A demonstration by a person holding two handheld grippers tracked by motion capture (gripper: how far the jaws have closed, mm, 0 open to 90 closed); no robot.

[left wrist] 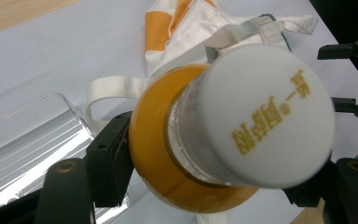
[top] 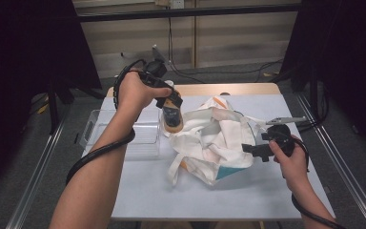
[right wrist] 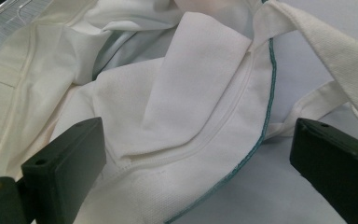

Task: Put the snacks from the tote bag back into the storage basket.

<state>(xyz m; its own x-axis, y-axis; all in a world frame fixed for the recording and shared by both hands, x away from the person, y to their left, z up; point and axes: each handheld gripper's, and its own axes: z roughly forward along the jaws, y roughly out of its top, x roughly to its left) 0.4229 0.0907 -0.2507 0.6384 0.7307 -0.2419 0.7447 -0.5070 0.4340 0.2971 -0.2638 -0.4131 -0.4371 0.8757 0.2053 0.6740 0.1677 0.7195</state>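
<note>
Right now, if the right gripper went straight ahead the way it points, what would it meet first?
Most likely the white cloth bag: the right gripper stands open with the bag's teal-stitched edge right ahead, though depth is hard to judge.

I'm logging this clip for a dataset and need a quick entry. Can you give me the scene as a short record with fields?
Surface: table with a pale grey cover
Left gripper: shut on an orange juice bottle with a white cap, held above the table
Right gripper: jaws open, astride the teal-stitched edge of the bag
Bag: crumpled white cloth tote bag with orange and teal patches, mid-table
Container: clear plastic box, left of the bag
Bottle's place: between the box and the bag
</note>
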